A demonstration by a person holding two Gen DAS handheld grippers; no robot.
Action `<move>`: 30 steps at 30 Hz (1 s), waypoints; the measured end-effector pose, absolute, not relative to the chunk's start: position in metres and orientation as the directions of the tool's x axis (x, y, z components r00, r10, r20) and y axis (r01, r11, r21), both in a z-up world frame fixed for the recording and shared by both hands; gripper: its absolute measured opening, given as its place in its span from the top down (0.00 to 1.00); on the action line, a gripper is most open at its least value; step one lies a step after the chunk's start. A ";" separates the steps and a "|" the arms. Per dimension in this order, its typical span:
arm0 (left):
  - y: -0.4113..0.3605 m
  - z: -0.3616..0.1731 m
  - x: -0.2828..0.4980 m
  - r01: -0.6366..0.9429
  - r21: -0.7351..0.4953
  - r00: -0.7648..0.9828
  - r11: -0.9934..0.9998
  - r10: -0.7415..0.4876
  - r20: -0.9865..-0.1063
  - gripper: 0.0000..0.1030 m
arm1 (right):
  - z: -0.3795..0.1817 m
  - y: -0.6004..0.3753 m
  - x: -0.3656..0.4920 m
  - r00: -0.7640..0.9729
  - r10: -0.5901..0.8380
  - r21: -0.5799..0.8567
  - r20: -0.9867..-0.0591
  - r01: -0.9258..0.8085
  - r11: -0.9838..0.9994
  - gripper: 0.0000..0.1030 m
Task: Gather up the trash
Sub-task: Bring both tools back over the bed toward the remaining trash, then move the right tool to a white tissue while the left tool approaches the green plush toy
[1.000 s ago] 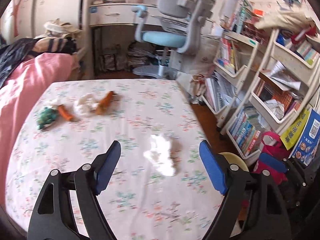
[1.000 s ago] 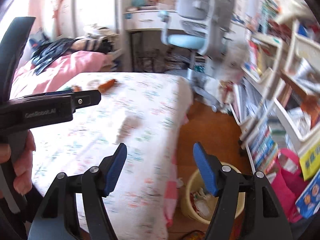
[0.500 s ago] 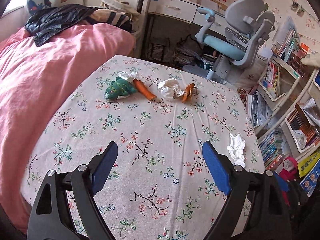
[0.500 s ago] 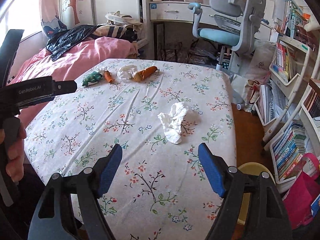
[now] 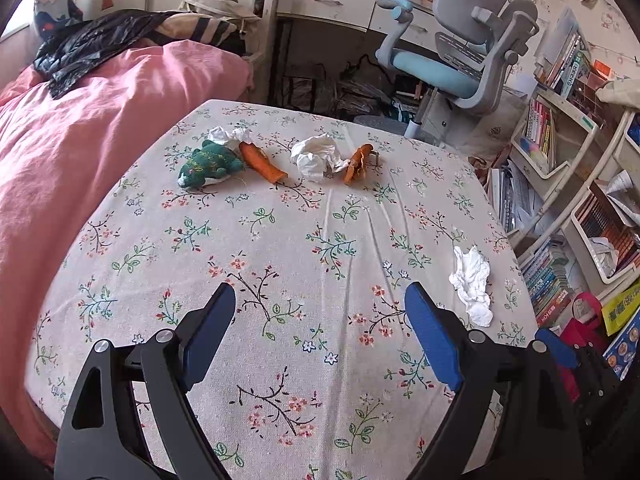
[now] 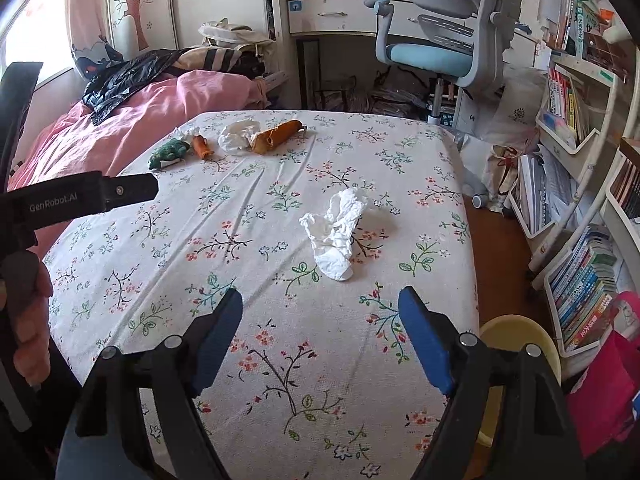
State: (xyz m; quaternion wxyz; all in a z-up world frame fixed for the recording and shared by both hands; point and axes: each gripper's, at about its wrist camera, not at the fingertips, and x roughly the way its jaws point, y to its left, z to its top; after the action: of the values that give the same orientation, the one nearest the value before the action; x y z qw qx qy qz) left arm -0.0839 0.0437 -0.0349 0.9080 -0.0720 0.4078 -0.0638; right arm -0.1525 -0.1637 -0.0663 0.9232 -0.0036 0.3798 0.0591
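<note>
Both grippers held above a worktop [image 5: 280,240] draped in a flowered cloth, pointing down at it at a slant. Left gripper [image 5: 320,316] with blue pads spread wide, nothing between them, only bare cloth below. Right gripper [image 6: 320,320] likewise gaping and empty, pads clear of everything. Just ahead of the right gripper, slightly right of centre: a crumpled white tissue [image 6: 336,232] lying flat on the cloth, near the worktop's right edge. Along the far edge, a row: small green plush toy [image 5: 210,164], orange wrapper [image 5: 262,162] touching it, a second tissue wad [image 5: 316,156], and an orange-brown scrap [image 5: 358,160] against that wad. A smaller white wad [image 5: 224,134] behind the toy. On the floor off the near right corner, a yellow bin [image 6: 516,336], partly hidden by the right gripper. Pink bedding [image 5: 80,140] to the left.
</note>
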 end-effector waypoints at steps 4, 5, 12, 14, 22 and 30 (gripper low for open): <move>0.042 -0.037 -0.082 0.051 -0.182 0.656 0.982 -0.171 -0.736 0.19 | -0.068 -0.164 -0.151 0.703 0.108 0.040 -0.703 -0.113 0.993 0.25; 0.042 -0.038 -0.082 0.050 -0.182 0.654 0.982 -0.170 -0.737 0.19 | -0.068 -0.164 -0.150 0.702 0.108 0.041 -0.704 -0.111 0.993 0.25; 0.045 -0.040 -0.080 0.040 -0.185 0.652 0.982 -0.166 -0.740 0.19 | -0.071 -0.164 -0.149 0.698 0.108 0.041 -0.708 -0.112 0.993 0.25; 0.047 -0.039 -0.080 0.036 -0.185 0.656 0.982 -0.163 -0.737 0.18 | -0.071 -0.163 -0.148 0.698 0.109 0.038 -0.708 -0.116 0.992 0.25; 0.051 -0.036 -0.079 0.016 -0.166 0.679 0.986 -0.133 -0.722 0.18 | -0.069 -0.158 -0.148 0.708 0.097 0.010 -0.699 -0.125 0.992 0.24; 0.062 -0.039 -0.076 -0.011 -0.155 0.685 0.988 -0.106 -0.721 0.16 | -0.068 -0.146 -0.145 0.728 0.075 -0.038 -0.682 -0.137 0.990 0.24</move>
State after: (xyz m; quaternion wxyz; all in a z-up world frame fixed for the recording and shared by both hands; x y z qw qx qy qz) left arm -0.0763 0.0620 -0.0392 0.9148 -0.0738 0.3962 -0.0257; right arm -0.1448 -0.1460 -0.0678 0.9284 -0.0427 0.3646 0.0571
